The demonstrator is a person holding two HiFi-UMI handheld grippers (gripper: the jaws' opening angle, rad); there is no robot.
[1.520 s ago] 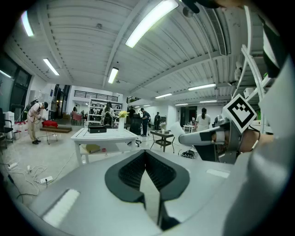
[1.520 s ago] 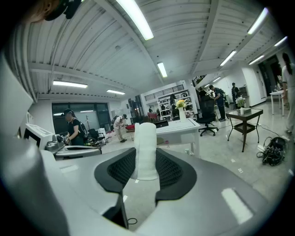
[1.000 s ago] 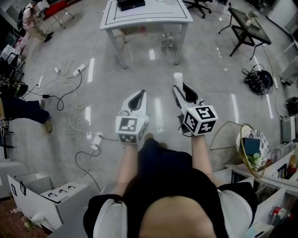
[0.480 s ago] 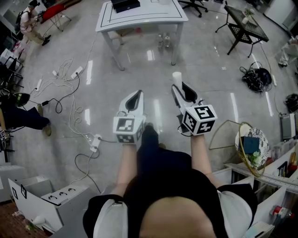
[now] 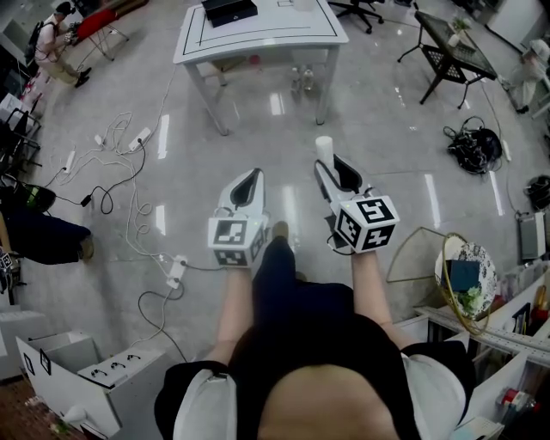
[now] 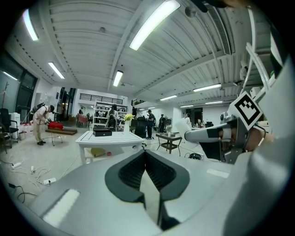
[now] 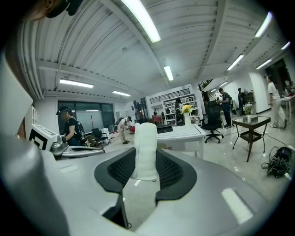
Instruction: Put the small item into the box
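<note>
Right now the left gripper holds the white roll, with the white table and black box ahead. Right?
No. The right gripper holds the white roll, as the right gripper view shows; the left gripper is shut and empty. The white table and black box are ahead.

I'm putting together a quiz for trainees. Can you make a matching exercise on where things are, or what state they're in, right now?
1 left hand-held gripper
2 right hand-held gripper
3 black box
4 power strip

a on the white table
b shut on the white roll
c lying on the floor
d jaws together, empty

Pairs: 1-d, 2-b, 3-a, 4-c
</note>
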